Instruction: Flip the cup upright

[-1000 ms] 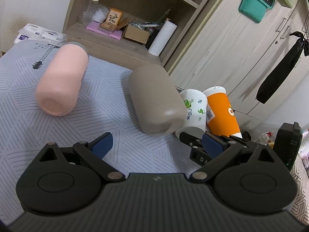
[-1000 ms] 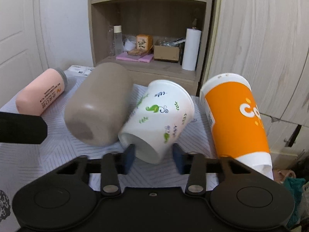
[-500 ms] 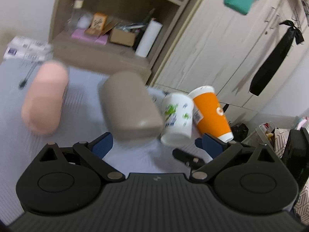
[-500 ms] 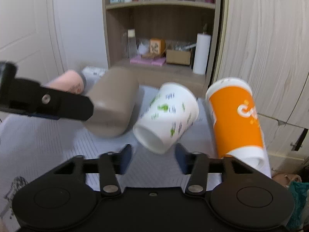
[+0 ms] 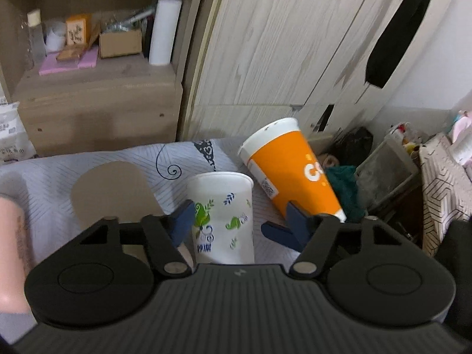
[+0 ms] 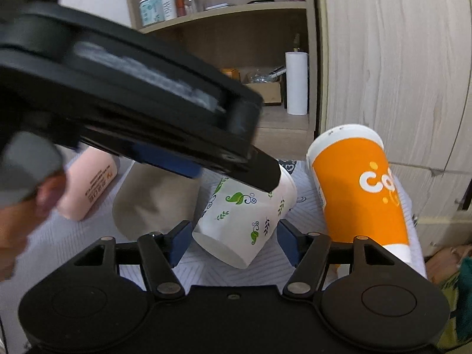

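Note:
A white paper cup with green leaf print (image 6: pixel 244 218) lies tilted on the patterned cloth, its base toward the right wrist camera; it also shows in the left wrist view (image 5: pixel 224 215). My right gripper (image 6: pixel 231 242) is open, its blue pads on either side of the cup's base end without clear contact. My left gripper (image 5: pixel 239 221) is open and hovers above the same cup, its body crossing the right wrist view (image 6: pixel 132 109). An orange paper cup (image 6: pixel 360 194) lies on its side to the right.
A beige tumbler (image 6: pixel 153 200) and a pink tumbler (image 6: pixel 88 188) lie on their sides to the left. The cloth-covered table (image 5: pixel 97 162) ends near a wooden shelf unit (image 5: pixel 97 88) and cupboard doors (image 6: pixel 392 67). Clutter sits on the floor at the right (image 5: pixel 383 171).
My left gripper has swung right and over the white cup, now above the right gripper. The right gripper has drawn back slightly, then closed in around the cup's base. The cup stays tilted.

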Available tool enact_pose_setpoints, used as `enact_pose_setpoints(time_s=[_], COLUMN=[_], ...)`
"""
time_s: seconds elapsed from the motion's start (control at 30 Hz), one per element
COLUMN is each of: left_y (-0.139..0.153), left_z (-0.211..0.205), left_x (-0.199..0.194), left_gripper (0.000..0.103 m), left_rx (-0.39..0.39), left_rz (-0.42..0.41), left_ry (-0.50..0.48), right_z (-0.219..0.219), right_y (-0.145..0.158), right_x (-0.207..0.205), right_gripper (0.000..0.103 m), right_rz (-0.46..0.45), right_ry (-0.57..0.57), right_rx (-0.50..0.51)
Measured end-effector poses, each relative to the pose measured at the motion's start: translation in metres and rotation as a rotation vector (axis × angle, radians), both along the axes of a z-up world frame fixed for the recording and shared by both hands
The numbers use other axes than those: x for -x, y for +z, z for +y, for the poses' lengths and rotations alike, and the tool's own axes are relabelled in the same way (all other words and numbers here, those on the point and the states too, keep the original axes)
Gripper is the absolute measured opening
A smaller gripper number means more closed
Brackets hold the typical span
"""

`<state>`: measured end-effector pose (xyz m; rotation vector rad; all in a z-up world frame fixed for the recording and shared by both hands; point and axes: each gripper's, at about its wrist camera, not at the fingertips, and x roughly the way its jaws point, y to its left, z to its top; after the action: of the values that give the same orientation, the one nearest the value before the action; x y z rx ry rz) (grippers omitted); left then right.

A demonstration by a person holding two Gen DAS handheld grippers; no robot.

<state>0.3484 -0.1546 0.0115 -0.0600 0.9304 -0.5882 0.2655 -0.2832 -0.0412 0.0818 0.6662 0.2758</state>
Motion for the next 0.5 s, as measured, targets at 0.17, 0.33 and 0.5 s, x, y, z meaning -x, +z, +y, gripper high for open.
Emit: enact_pose_setpoints(time_s=[0.17,0.33,0.5], left_y=[-0.010,-0.016,-0.016], left_z=[-0.004,-0.009,-0.013], left_x=[-0.009,-0.011,-0.009], left_gripper=[0.058,0.050,0.044], left_rx=[-0.035,-0.076,-0.099], left_rz=[0.026,0.026,0.022], left_ry=[0.000,0.015,0.028], right_z=[-0.010,-0.016,-0.017], right_y=[-0.004,-0.008,-0.011], right_x=[-0.008,-0.017,-0.022], right_gripper=[0.073,0.073,0.075], right_rz=[0.019,0.038,0.051], right_ry=[-0.024,-0.024,-0.026], right_rx=[-0.067,-0.101,-0.118])
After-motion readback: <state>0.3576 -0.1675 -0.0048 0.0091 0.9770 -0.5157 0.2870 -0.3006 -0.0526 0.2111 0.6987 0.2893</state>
